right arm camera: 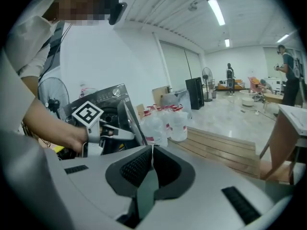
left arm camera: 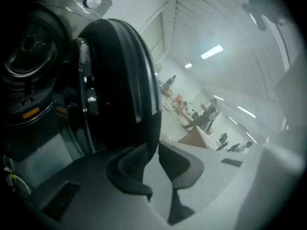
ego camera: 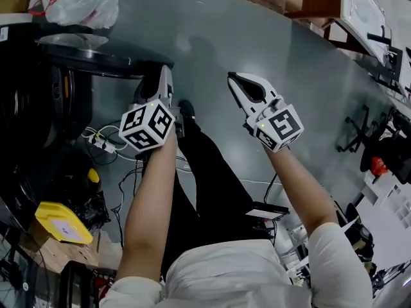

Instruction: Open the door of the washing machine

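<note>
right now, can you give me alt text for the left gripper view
The washing machine stands at left with its dark round door swung open. The door's rim runs down to the tips of the left gripper, whose jaws stand slightly apart; whether they pinch it is unclear. Behind, a bright hall with people.

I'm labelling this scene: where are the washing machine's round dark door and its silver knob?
Round dark washing machine door [left arm camera: 123, 73]: left gripper view, its outer frame.
Silver round knob [left arm camera: 93, 0]: left gripper view, its face.
</note>
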Motion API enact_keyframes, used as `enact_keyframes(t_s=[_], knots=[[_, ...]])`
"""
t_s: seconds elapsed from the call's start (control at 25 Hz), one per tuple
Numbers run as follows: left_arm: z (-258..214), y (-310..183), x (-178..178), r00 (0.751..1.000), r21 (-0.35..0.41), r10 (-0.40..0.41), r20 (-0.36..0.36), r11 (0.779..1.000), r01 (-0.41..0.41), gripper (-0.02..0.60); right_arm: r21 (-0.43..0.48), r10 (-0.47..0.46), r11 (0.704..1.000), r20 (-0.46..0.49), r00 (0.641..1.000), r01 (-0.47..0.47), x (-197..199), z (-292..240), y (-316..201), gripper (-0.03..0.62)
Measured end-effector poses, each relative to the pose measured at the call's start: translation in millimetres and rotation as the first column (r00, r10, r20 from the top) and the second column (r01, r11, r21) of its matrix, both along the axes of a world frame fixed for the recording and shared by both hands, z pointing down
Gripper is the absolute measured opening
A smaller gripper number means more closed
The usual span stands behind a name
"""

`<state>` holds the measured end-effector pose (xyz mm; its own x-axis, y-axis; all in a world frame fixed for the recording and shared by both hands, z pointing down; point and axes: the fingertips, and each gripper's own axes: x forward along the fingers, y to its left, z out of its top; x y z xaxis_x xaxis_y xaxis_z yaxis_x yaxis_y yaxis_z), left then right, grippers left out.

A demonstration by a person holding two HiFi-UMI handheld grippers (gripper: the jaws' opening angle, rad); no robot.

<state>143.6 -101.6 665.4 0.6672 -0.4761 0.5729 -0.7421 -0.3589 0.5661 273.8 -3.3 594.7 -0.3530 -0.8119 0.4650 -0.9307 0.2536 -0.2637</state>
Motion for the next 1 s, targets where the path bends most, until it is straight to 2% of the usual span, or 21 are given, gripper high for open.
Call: enact_keyframes(t_s=[0.12, 0.2, 0.32, 0.4, 0.48, 0.56, 0.8, 0.88, 1.0], knots=[[0.5, -29.4, 44.7, 0.996, -0.007, 0.069, -0.052, 0.998, -0.069, 0.044, -0.007, 0.028, 1.000, -0.001, 1.000, -0.028, 13.3, 2.2, 13.2, 0.034], [-8.1, -42.4, 77.8, 0.980, 0.026, 0.170, -0.103, 0.985, -0.169, 0.044, -0.013, 0.042, 0.999, 0.006, 0.999, -0.042, 18.3, 7.6, 18.8, 0.034], [-27.5, -29.7, 109.0, 0.917, 0.089, 0.348, -0.196, 0.937, -0.337, 0.030, -0.024, 0.051, 0.998, 0.033, 0.998, -0.051, 12.4, 17.4, 23.6, 0.034], [-36.6, -13.7, 108.3, 0.881, 0.134, 0.404, -0.246, 0.914, -0.382, 0.018, -0.024, 0.045, 0.999, 0.045, 0.998, -0.044, 2.7, 20.5, 22.5, 0.034], [-42.9, -1.8, 95.2, 0.863, 0.178, 0.420, -0.281, 0.907, -0.383, 0.015, -0.007, 0.035, 0.999, 0.055, 0.998, -0.035, -6.6, 18.7, 15.9, 0.034], [-48.0, 4.2, 73.3, 0.871, 0.224, 0.409, -0.271, 0.907, -0.356, 0.014, 0.018, 0.033, 0.999, 0.067, 0.997, -0.034, -14.0, 13.0, 5.7, 0.034], [-88.5, -8.1, -8.3, 0.943, 0.364, 0.300, -0.146, 0.902, -0.230, 0.012, 0.122, -0.011, 0.993, 0.122, 0.993, -0.004, -36.2, -27.1, -34.2, 0.034], [-114.7, -11.2, -37.1, 0.957, 0.409, 0.267, -0.116, 0.891, -0.199, 0.012, 0.175, -0.026, 0.985, 0.122, 0.992, 0.005, -41.5, -55.6, -45.8, 0.034], [-170.9, -14.6, -85.4, 0.976, 0.494, 0.213, -0.041, 0.854, -0.165, 0.012, 0.251, -0.050, 0.968, 0.114, 0.992, 0.020, -52.5, -111.5, -57.9, 0.035]])
